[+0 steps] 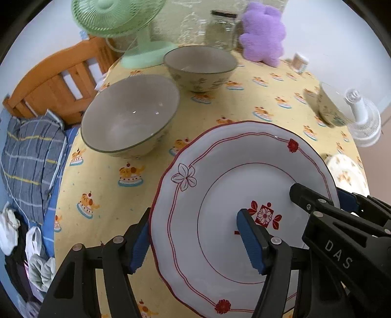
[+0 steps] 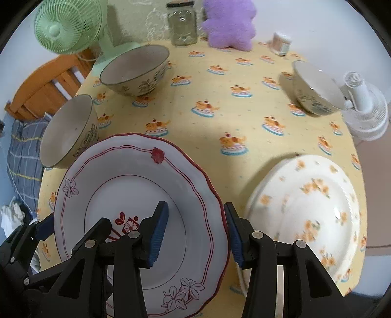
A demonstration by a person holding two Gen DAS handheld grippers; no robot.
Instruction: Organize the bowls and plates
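Your left gripper [image 1: 195, 241] and right gripper [image 2: 196, 232] each straddle opposite scalloped rims of the glossy red-trimmed plate [image 1: 220, 186], jaws wide, near the desk [image 1: 244, 102] front edge. A blurred yellow-flowered plate [image 2: 315, 203] lies just right; three smooth round bowls sit beyond, yellow printed cloth open between.

Yellow-clothed table [image 2: 207, 102] carries bowls [image 2: 136, 71], plates [image 2: 305, 208], fan [image 2: 70, 27], jar [image 2: 182, 23]
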